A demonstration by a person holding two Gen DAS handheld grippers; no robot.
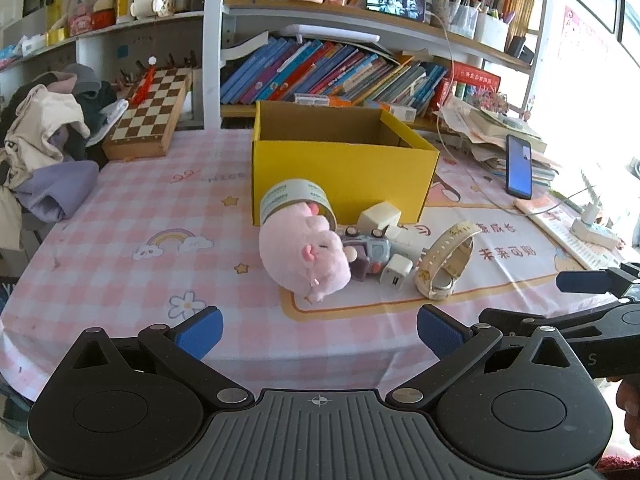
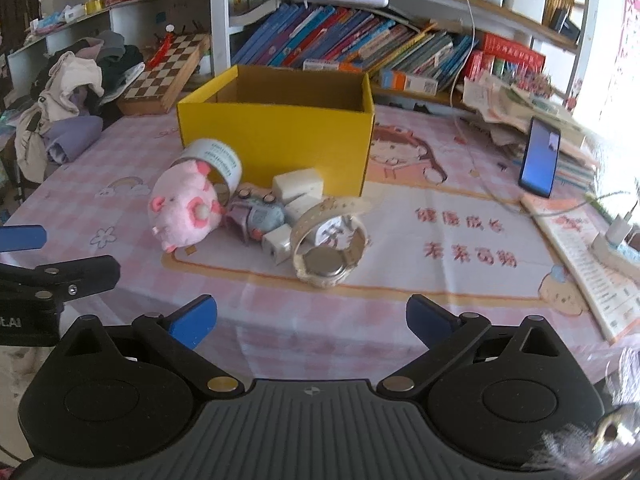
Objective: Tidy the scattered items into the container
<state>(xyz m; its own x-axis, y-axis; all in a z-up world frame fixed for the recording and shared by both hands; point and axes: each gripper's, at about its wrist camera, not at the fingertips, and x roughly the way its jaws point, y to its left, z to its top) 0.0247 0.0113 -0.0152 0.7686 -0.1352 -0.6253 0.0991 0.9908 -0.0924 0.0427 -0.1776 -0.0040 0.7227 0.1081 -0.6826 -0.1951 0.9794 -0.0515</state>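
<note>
A yellow cardboard box (image 1: 340,168) stands open on the pink checked tablecloth, also in the right wrist view (image 2: 276,140). In front of it lie a pink plush pig (image 1: 306,256) (image 2: 184,208), a tape roll (image 1: 294,198) (image 2: 218,160), a small toy car (image 1: 370,254) (image 2: 258,218), white chargers (image 1: 396,272) (image 2: 298,184) and a cream wristwatch (image 1: 444,264) (image 2: 328,248). My left gripper (image 1: 319,330) is open and empty near the table's front edge, short of the pig. My right gripper (image 2: 311,318) is open and empty, short of the watch.
A chessboard (image 1: 148,114) and a clothes pile (image 1: 44,148) sit at the back left. A phone (image 1: 519,166) leans on stacked books at the right, with a power strip (image 1: 592,232) and cables. Bookshelves stand behind the box.
</note>
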